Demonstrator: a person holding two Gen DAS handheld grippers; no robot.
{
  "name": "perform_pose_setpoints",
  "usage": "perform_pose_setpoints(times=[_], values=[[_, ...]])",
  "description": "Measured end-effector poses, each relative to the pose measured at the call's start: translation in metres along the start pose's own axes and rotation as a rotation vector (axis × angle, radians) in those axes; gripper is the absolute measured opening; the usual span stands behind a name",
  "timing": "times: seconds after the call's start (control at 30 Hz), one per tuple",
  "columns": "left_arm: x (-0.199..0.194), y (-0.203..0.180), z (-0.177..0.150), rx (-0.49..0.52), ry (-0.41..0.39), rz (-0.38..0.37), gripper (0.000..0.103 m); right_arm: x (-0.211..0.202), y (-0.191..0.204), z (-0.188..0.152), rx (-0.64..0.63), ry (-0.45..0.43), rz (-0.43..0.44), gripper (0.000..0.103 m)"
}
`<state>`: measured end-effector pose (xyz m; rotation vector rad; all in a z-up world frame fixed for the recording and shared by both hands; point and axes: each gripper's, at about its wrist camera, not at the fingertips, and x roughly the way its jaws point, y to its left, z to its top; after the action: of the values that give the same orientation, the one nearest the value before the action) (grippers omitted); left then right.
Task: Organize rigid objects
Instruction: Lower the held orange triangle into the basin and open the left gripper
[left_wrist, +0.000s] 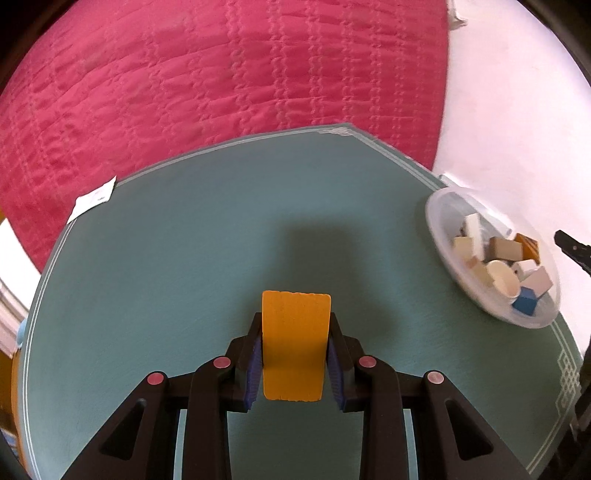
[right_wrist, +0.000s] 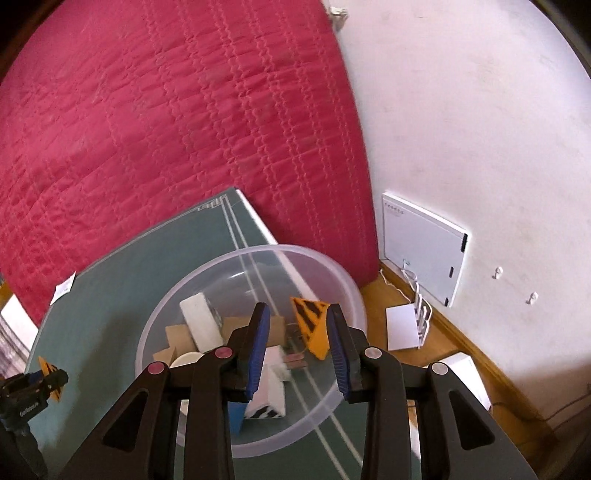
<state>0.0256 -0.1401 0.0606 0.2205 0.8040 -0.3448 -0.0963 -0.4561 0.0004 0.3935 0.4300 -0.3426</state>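
The left hand-held gripper (left_wrist: 295, 354) is clamped on an orange block (left_wrist: 295, 350), both blue pads pressing its sides, above the green table (left_wrist: 166, 258). The clear bowl (left_wrist: 439, 229) of blocks stands well to its right, at the table edge. The right hand-held gripper (right_wrist: 298, 350) hovers over that bowl with jaws narrow; an orange striped wedge (right_wrist: 312, 325) shows between its pads, touching the right pad, with a gap on the left.

Procedure, as judged: carry the orange block rightward over the bowl rim, lower it close to the pile, then release, so it does not bounce out. Keep clear of the right hand-held gripper.

Whether the wedge is gripped or merely lies in the bowl behind the pads cannot be determined. The bowl contents are blurred in the left wrist view. The block's underside is hidden.
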Motion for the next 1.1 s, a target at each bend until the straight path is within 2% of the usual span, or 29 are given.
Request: perform_pose_setpoints(times=[0.17,0.37,0.57,1.0,1.07,1.1], values=[[-0.003,-0.025,0.012,0.039,-0.014,-0.06,0.032,0.0,-0.018,0.001,0.074,-0.014,-0.045,0.043],[-0.003,-0.061,0.03,0.09,-0.045,-0.149,0.032,-0.003,-0.025,0.001,0.108,-0.018,-0.069,0.049],[0.007,-0.093,0.044,0.126,-0.039,-0.24,0.032,-0.008,-0.02,-0.001,0.096,-0.039,-0.07,0.051],[0.029,-0.142,0.067,0.178,-0.022,-0.34,0.032,-0.015,-0.023,0.0,0.117,-0.058,-0.062,0.051],[0.031,-0.144,0.068,0.181,-0.015,-0.35,0.04,-0.014,-0.023,0.0,0.119,-0.054,-0.064,0.051],[0.032,-0.144,0.068,0.177,-0.013,-0.352,0.051,-0.014,-0.023,0.0,0.119,-0.053,-0.064,0.051]])
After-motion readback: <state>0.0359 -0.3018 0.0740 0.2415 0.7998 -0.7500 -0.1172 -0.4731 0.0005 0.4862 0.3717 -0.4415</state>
